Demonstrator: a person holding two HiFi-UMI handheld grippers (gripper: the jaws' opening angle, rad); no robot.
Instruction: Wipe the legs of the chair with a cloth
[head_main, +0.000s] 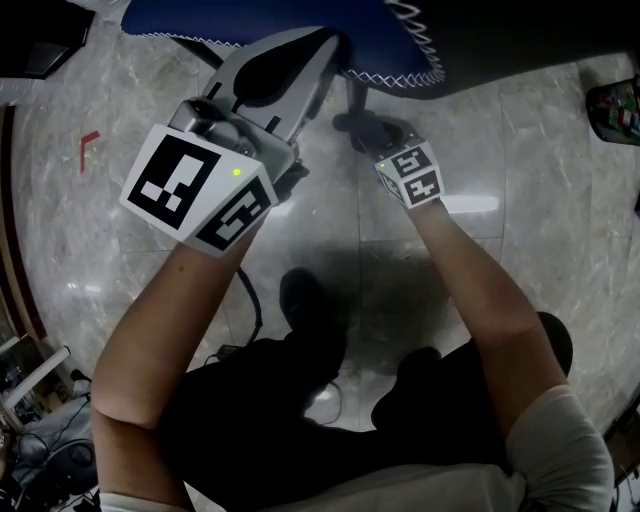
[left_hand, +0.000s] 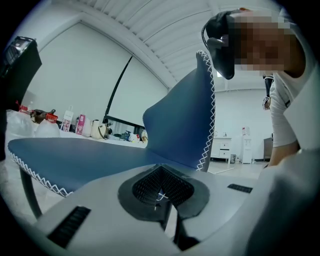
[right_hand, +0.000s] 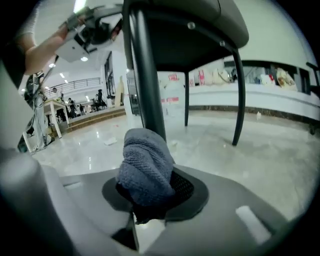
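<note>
Right gripper view shows the right gripper (right_hand: 149, 194) pinching the cloth (right_hand: 145, 165) beside the chair leg (right_hand: 148, 75); left gripper (left_hand: 161, 192) jaws pressed together.

Head camera stares steeply down, chair (head_main: 270, 20) at twelve o'clock. The camera on the left tongs (head_main: 328, 52) skims close over it; the one on the right tongs (head_main: 358, 125) peers underneath.

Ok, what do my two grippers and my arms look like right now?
Both the left gripper and right gripper have light grey shells with black ribbed pads on the fingers. The left cube and right cube are white with black square markers; the left one shows a small green light. The right arm is bare below a short pale sleeve.
</note>
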